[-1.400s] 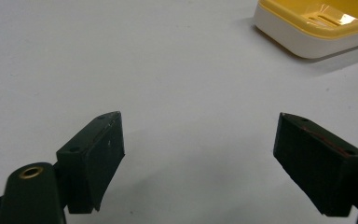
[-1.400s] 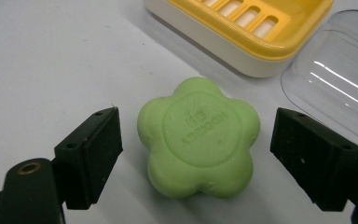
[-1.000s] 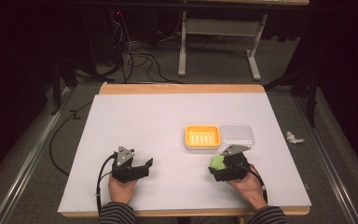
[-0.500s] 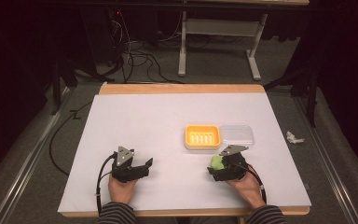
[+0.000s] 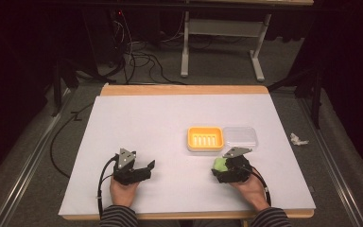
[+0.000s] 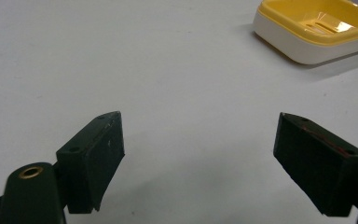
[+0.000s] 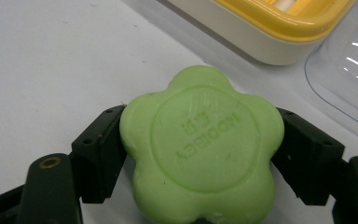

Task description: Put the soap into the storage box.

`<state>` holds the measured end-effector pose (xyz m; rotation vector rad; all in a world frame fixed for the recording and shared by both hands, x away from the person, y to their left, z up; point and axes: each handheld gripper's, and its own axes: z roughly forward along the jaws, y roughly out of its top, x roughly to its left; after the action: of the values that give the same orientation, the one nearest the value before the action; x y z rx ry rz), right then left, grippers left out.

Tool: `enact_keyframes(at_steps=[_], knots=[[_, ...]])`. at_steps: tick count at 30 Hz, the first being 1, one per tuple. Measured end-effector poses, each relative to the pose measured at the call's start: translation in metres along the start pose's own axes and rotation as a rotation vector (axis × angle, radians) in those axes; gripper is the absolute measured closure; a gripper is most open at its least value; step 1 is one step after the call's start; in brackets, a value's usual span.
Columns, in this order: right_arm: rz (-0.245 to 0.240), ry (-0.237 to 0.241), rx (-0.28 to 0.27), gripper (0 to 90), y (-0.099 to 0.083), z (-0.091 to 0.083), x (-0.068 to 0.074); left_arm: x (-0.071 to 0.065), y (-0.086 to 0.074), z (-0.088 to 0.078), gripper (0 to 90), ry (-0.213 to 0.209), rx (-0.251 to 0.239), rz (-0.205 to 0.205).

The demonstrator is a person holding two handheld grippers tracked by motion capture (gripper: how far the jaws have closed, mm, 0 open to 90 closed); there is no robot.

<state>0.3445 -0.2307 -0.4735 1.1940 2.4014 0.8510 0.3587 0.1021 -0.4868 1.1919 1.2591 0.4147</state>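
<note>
Right gripper (image 5: 223,166) is clamped on a green flower-shaped bar of soap (image 7: 203,147), one jaw on each side, near the table's front edge. Just beyond it sits the yellow-and-white soap dish (image 5: 205,138) with its clear plastic lid (image 5: 239,136) to the right. Left gripper (image 5: 144,169) is wide open, holding nothing, over the white tabletop (image 5: 146,123).

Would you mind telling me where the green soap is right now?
The green soap sits clamped in the right gripper, at the table's near right in the high view, just short of the yellow soap dish.
</note>
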Motion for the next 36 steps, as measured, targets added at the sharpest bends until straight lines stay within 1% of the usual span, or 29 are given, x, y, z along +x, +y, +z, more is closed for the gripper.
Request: enact_keyframes(at_steps=[4, 6, 10, 13, 16, 18, 21, 22, 26, 27, 34, 35, 36], knots=[[0.003, -0.001, -0.004, 25.2, -0.001, 0.000, 0.000, 0.000, 0.000, 0.000, 16.7, 0.000, 0.001, -0.001], [0.016, 0.001, -0.009, 25.4, -0.002, 0.000, -0.001, 0.000, 0.000, 0.000, 16.7, 0.000, 0.003, -0.005], [0.016, -0.009, -0.009, 25.5, -0.002, -0.001, 0.000, 0.000, 0.000, 0.000, 16.9, -0.002, 0.003, -0.005], [0.009, -0.007, -0.012, 25.6, -0.002, -0.003, 0.000, 0.000, 0.000, 0.000, 16.9, -0.003, 0.004, -0.006], [0.013, -0.005, -0.015, 25.7, -0.002, -0.003, 0.000, 0.000, 0.000, 0.000, 16.9, -0.005, 0.003, -0.007], [0.014, -0.020, -0.034, 25.7, -0.002, -0.006, 0.001, 0.000, 0.000, 0.000, 16.9, -0.005, 0.002, -0.005], [0.009, -0.024, -0.051, 25.7, -0.002, -0.011, -0.001, 0.000, 0.000, 0.000, 16.9, -0.007, 0.000, -0.003], [0.019, -0.029, -0.064, 25.7, -0.002, -0.012, -0.002, 0.000, 0.000, 0.000, 16.9, -0.007, -0.001, -0.001], [0.034, -0.032, -0.085, 25.8, -0.002, -0.020, -0.006, -0.001, 0.000, 0.000, 16.8, -0.008, -0.005, -0.007], [0.030, -0.034, -0.093, 25.7, -0.002, -0.021, -0.007, -0.001, 0.000, -0.001, 16.8, -0.009, -0.006, -0.005], [0.046, -0.042, -0.104, 25.7, -0.003, -0.032, -0.012, -0.001, 0.000, 0.000, 16.8, -0.010, -0.005, -0.006], [0.056, -0.043, -0.117, 25.7, -0.004, -0.036, -0.014, 0.000, 0.000, 0.000, 16.8, -0.009, -0.002, -0.002], [0.056, -0.043, -0.117, 25.7, -0.004, -0.036, -0.014, 0.000, 0.000, 0.000, 16.8, -0.009, -0.002, -0.002]])
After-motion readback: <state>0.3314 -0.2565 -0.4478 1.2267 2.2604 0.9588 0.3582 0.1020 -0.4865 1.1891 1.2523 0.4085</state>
